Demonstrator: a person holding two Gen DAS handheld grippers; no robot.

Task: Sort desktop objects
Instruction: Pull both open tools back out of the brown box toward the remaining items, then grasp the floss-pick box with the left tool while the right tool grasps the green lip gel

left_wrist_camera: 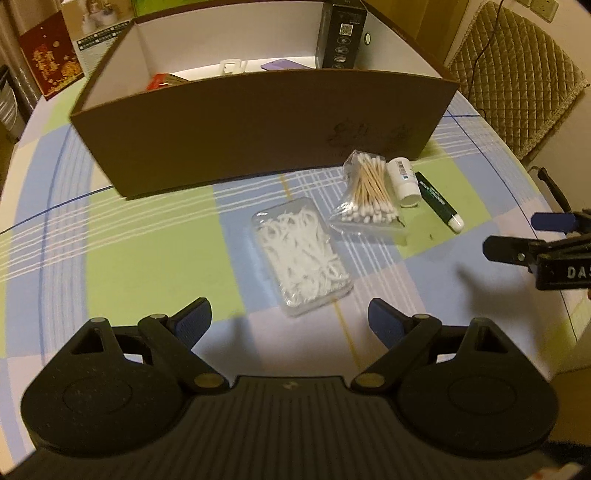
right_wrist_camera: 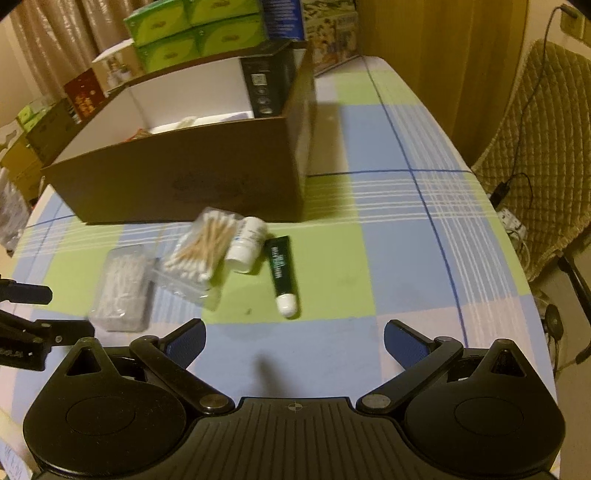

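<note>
I hold my left gripper [left_wrist_camera: 290,319] with its jaws wide and nothing between them, angled down at the table [left_wrist_camera: 110,258], because the nearest item sits directly ahead of the blue ribbed pads [left_wrist_camera: 192,323] and a wide opening is what its broad case will need. My right gripper [right_wrist_camera: 294,341] is likewise wide and empty, aimed at the tube further toward the table's right edge; I judge both tools to be on approach, with no item gripped yet. Nearest is the floss-pick case [left_wrist_camera: 301,258], a flat, clear, rigid plastic rectangle with rounded corners, packed with white picks; it lies flat near the middle of the table, so I expect it to take a grip across its short sides. Just beyond it, touching or nearly so, lies the cotton-swab bag [left_wrist_camera: 369,192]: thin, crinkled clear film around wooden sticks with white tips, soft and liable to deform under the pads. Beside the bag lies the small white bottle [left_wrist_camera: 402,181] on its side, a smooth labelled cylinder that may roll. Next, toward the right edge, is the dark green tube [right_wrist_camera: 282,273] with a white cap, lying flat and slightly slanted. All four are grouped close to the front wall of the brown cardboard box [left_wrist_camera: 258,125], which stands toward the far edge. Its interior is white, it is open at the top, and it already holds a tall black carton [left_wrist_camera: 341,33] in its far right corner along with other small items, so I take it as the sorting destination.
</note>
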